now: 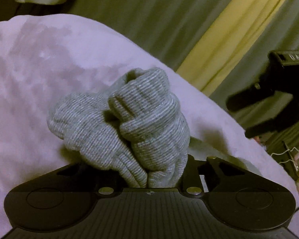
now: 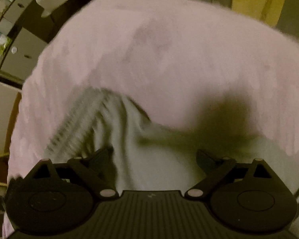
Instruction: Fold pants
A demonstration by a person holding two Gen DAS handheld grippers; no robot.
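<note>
The pants are light grey knit with a ribbed band. In the left wrist view a bunched wad of the ribbed pants fabric (image 1: 133, 117) rises from between the jaws of my left gripper (image 1: 149, 176), which is shut on it; the fingertips are hidden under the cloth. In the right wrist view the pants (image 2: 133, 145) lie rumpled on a pink blanket (image 2: 169, 49), the ribbed band (image 2: 77, 125) to the left, all blurred. My right gripper (image 2: 153, 157) hangs over the pants, pointing steeply down, its fingers wide apart with nothing pinched between them.
The pink blanket (image 1: 33, 75) covers a soft rounded surface whose edge falls away on the right. Green and yellow curtains (image 1: 219, 39) hang behind it. A dark device (image 1: 278, 83) stands at right. Cabinets with small items (image 2: 12, 39) line the left side.
</note>
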